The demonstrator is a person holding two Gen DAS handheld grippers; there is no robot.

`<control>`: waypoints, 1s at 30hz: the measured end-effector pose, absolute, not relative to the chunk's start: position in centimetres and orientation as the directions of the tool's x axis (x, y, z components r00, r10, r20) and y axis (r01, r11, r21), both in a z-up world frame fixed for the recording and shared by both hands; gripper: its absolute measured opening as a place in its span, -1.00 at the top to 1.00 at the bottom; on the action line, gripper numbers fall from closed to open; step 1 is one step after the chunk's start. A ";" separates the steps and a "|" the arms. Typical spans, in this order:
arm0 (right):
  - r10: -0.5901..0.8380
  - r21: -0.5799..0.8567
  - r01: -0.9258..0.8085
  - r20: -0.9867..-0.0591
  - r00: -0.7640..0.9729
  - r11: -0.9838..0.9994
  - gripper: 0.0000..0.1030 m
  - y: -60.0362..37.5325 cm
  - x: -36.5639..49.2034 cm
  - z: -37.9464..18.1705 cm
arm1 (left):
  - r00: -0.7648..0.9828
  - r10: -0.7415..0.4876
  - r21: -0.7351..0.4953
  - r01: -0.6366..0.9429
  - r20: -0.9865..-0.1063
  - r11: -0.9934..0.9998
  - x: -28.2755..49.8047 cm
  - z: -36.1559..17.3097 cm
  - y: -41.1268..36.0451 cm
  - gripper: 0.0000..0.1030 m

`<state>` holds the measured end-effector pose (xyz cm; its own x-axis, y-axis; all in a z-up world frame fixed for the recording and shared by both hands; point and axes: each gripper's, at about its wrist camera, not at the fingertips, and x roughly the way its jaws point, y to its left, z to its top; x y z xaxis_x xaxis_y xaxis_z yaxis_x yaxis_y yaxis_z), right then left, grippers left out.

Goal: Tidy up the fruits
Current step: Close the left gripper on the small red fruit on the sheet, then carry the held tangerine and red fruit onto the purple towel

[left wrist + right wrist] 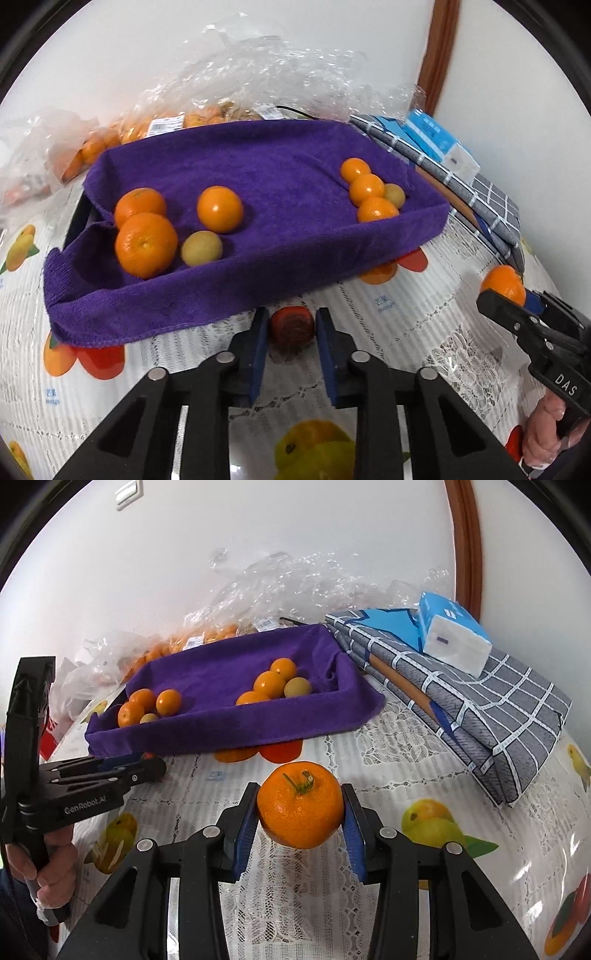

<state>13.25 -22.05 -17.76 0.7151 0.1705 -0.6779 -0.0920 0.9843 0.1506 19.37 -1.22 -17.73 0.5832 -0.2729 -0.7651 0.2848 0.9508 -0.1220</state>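
Observation:
A tray lined with a purple towel [258,177] holds several oranges and small yellow-green fruits, grouped at its left [146,243] and right [367,188] ends. My left gripper [291,325] is shut on a small dark red fruit [291,326], just in front of the tray's near edge. My right gripper [301,808] is shut on a large orange with a stem [300,808] and holds it above the tablecloth, in front of the tray [229,672]. The right gripper and its orange [504,282] also show at the right in the left wrist view.
Clear plastic bags with more oranges [162,129] lie behind the tray by the wall. A folded grey checked cloth [480,701] with a tissue pack [454,635] lies to the right. The table carries a fruit-print lace cloth [388,738].

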 end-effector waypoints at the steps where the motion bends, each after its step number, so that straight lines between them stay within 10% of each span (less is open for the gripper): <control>1: 0.172 0.151 -0.093 -0.678 0.714 0.984 0.17 -22.0 13.3 -17.8 | 0.585 -0.273 -0.120 0.287 -0.764 0.950 19.3 -17.7 -1.2 0.54; 16: 0.119 0.078 -0.090 -0.681 0.723 0.993 0.17 -20.7 13.8 -17.1 | 0.730 -0.332 -0.285 0.193 -0.597 0.939 17.7 -14.6 3.3 0.54; 30: 0.163 0.039 -0.177 -0.623 0.765 0.983 0.17 -16.7 18.1 -12.3 | 0.749 -0.242 -0.268 0.089 -0.617 0.959 19.3 -11.5 7.5 0.54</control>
